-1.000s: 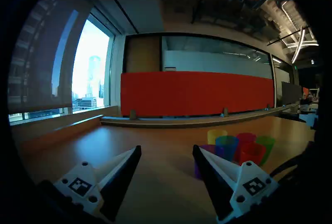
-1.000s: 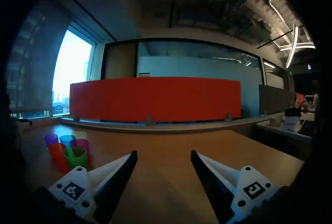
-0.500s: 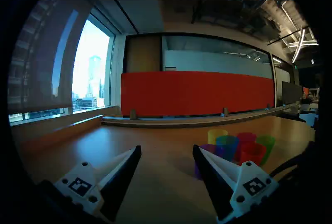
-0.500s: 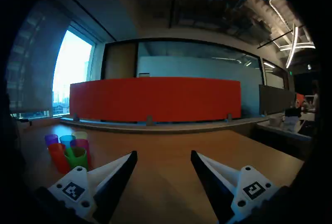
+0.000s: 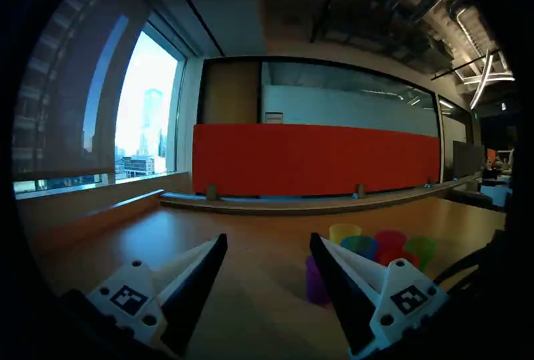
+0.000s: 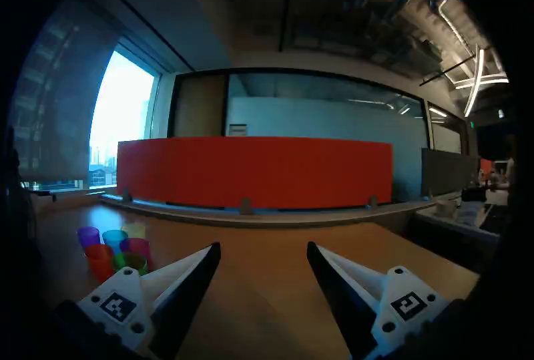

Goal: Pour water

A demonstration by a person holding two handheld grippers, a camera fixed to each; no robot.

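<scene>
Cups: six coloured plastic cups [image 5: 390, 240] stand upright in a tight cluster on the wooden table [image 5: 267, 306], held by neither tool.
Left gripper: the left gripper [image 5: 268, 236] is held level and low over the table, pointing at the red screen [image 5: 314, 159]; its fingers are spread wide with nothing between them.
Right gripper: the right gripper [image 6: 263, 246] is also level and low, facing the same red screen [image 6: 253, 173]; its fingers are wide apart and grip nothing.
Left gripper view: the cluster sits right of centre, just past the tool's right finger [image 5: 347, 286]. The purple cup [image 5: 314, 283] is nearest and partly hidden behind that finger, with the yellow cup [image 5: 344, 232] at the back. A bright window [image 5: 143, 123] is at the left.
Right gripper view: the cups [image 6: 135, 248] lie low on the left, beyond the left finger [image 6: 180, 286]; the green cup [image 6: 131, 263] is partly hidden behind it. The purple cup [image 6: 88, 235] is at the far side of the cluster. Bare table [image 6: 267, 293] lies ahead.
</scene>
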